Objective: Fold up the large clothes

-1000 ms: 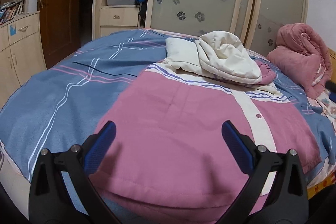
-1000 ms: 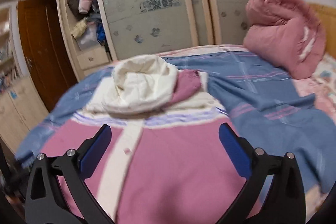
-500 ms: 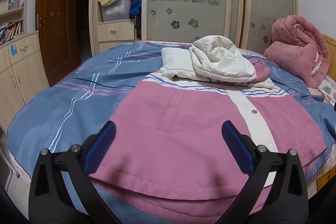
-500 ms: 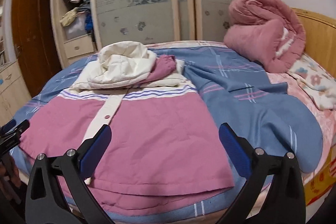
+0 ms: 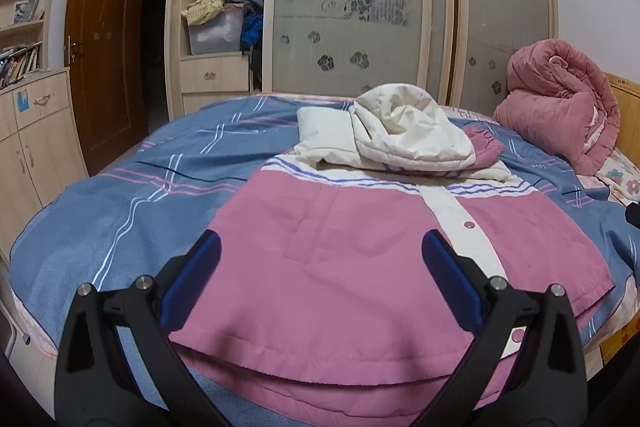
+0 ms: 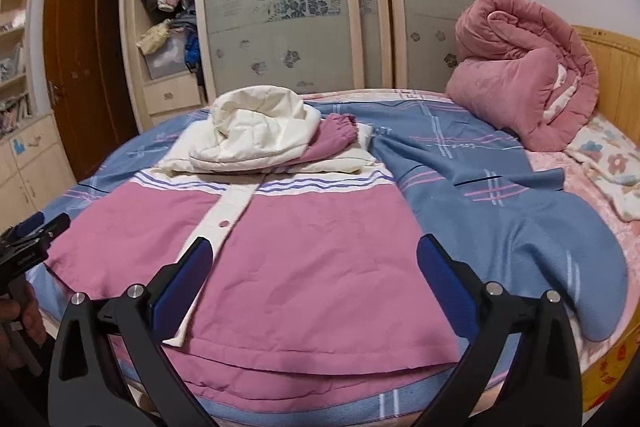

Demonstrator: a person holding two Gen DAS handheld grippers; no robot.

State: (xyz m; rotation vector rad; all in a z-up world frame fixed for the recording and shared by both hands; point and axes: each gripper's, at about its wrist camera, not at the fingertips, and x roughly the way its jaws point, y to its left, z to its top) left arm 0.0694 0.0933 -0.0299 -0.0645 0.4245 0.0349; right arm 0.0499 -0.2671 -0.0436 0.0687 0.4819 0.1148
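A large pink jacket point(image 5: 340, 259) with a cream button strip, striped chest and cream hood point(image 5: 404, 131) lies front up on the bed, hem toward me. One pink sleeve cuff point(image 6: 340, 131) is folded in beside the hood point(image 6: 256, 123). My left gripper point(image 5: 320, 259) hangs open above the hem's left half, holding nothing. My right gripper point(image 6: 314, 259) hangs open over the jacket point(image 6: 320, 259) near the hem's right half, also with nothing in it. The left gripper point(image 6: 28, 239) also shows at the left edge of the right wrist view, held by a hand.
The bed carries a blue striped cover point(image 5: 132, 187). A rolled pink quilt point(image 6: 520, 83) sits by the wooden headboard point(image 6: 616, 67) at the right. Behind stand a sliding-door wardrobe point(image 5: 360, 7), an open shelf of clothes and a low cabinet point(image 5: 28, 131) at left.
Both grippers have drawn back and risen a little from the jacket, so more of the hem and bed edge shows. The right view has swung left and steadied. The jacket has not moved.
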